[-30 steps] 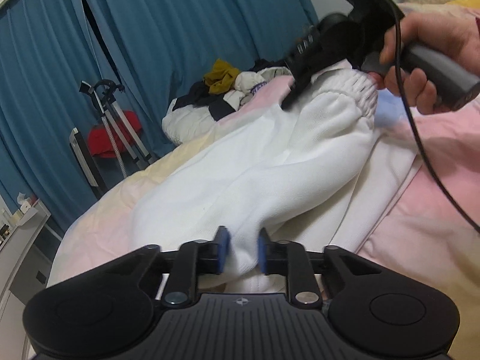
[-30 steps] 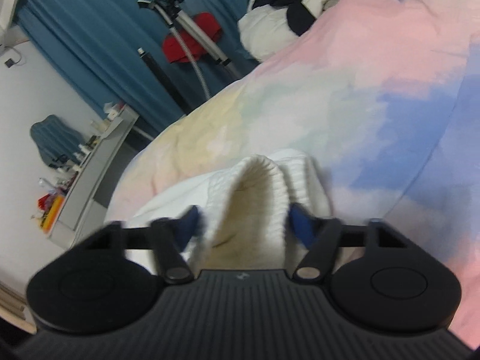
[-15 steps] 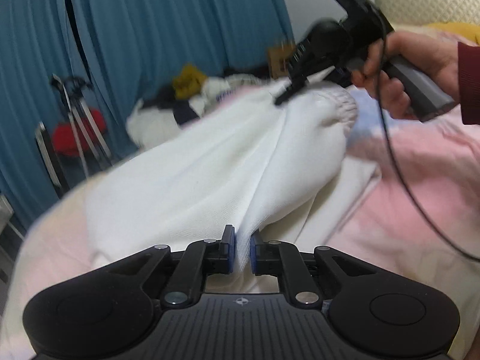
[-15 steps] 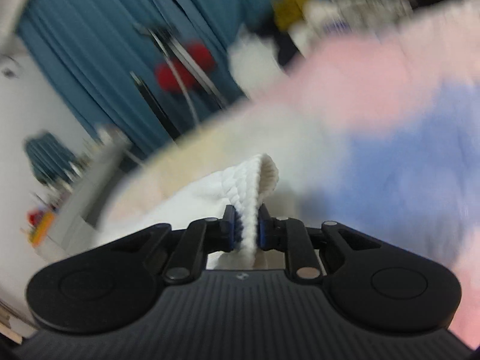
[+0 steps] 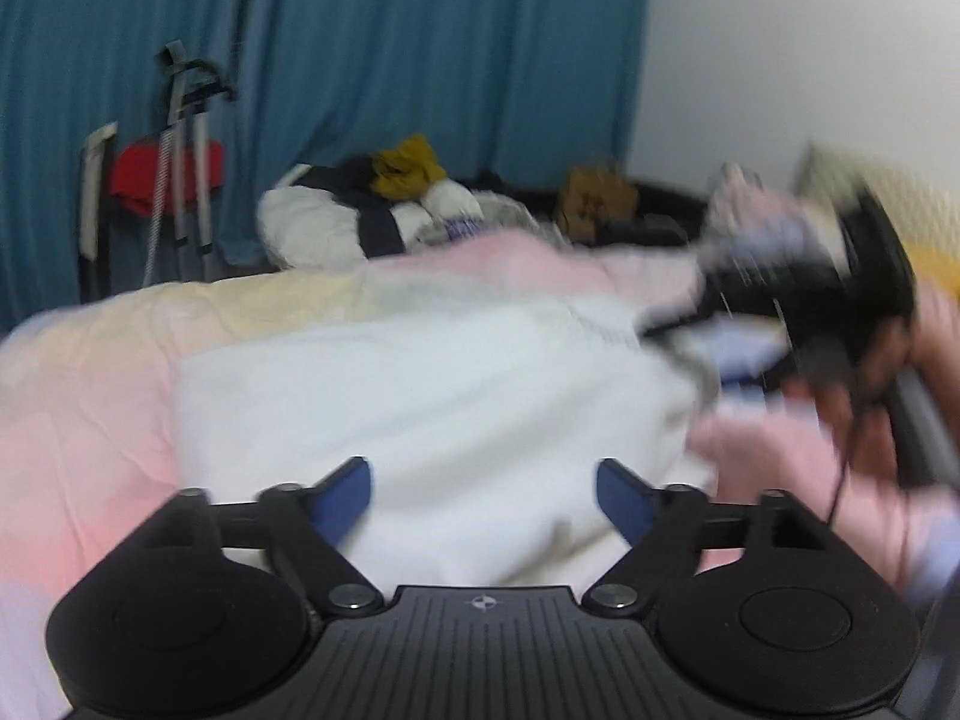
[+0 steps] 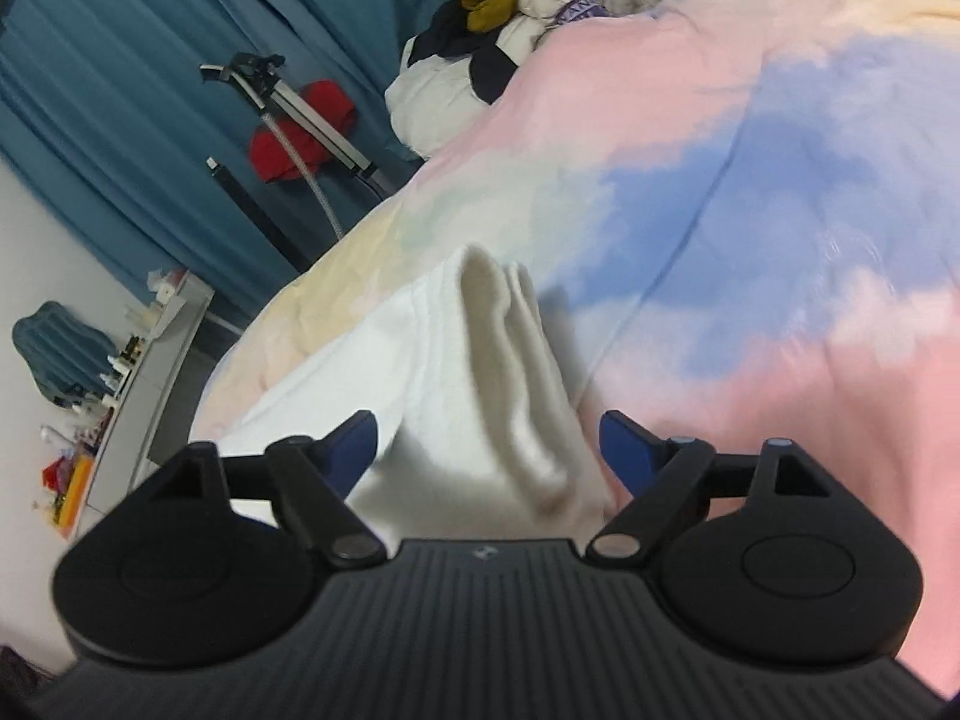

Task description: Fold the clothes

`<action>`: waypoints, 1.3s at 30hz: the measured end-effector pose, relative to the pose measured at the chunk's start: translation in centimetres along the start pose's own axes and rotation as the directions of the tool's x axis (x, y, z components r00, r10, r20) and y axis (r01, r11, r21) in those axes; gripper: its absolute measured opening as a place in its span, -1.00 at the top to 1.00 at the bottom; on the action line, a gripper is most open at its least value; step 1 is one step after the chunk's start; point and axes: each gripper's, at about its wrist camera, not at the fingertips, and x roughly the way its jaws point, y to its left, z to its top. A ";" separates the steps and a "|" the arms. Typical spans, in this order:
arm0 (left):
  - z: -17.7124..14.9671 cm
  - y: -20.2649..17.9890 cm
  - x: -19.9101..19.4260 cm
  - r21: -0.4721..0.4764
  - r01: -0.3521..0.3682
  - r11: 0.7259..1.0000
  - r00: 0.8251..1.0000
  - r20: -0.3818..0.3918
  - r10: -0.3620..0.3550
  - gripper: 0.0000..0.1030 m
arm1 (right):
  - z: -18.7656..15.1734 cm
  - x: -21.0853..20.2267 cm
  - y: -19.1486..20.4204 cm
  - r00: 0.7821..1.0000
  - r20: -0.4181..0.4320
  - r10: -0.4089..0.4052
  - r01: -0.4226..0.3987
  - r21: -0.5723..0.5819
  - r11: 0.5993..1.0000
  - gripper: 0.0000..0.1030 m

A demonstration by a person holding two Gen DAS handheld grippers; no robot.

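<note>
My left gripper (image 5: 483, 495) is wide open, blue pads spread w/ nothing between them but the white garment (image 5: 420, 408) lying flat on the bed below. Not gripping it. The garment spreads across the pastel duvet (image 5: 90, 420), pink/yellow/blue patches, and reaches up toward the right side of the left-wrist view.

My right gripper (image 6: 489, 447) is also wide open, fingers apart. Between them sits the garment's ribbed cuff (image 6: 516, 372), bunched into a couple of soft folds, resting on the duvet (image 6: 780, 210). Can't tell if either pad touches the cuff; there's a gap visible on both sides. Rest of the white fabric trails off to the left of the cuff.

In the left-wrist view my right hand (image 5: 870, 396) w/ its black tool shows at the right edge, badly blurred, near the garment's far end.

Bkgd: heap of unfolded clothes (image 6: 510, 18) at the far end of the bed, white, dark and mustard pieces. Blue curtains (image 5: 360, 60) behind. A stand w/ something red on it (image 6: 300, 132) by the curtains. A shelf w/ small items (image 6: 120, 372) at left in the right-wrist view.
</note>
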 end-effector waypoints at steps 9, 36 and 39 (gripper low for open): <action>0.6 6.9 0.5 -0.322 -0.102 0.941 0.994 -0.072 0.083 -0.97 | -1.6 4.0 -1.6 0.997 -0.073 -0.025 0.026 0.020 0.999 -1.00; 0.0 8.7 -1.8 -0.442 -0.131 0.888 0.991 -0.042 0.125 0.16 | -1.8 0.4 3.1 0.995 0.050 0.092 -0.090 -0.042 0.995 0.09; 2.3 6.4 -3.4 -0.405 -0.114 0.907 0.991 0.012 0.130 0.22 | -0.7 -2.3 3.6 0.982 0.118 0.145 -0.140 -0.050 0.989 0.12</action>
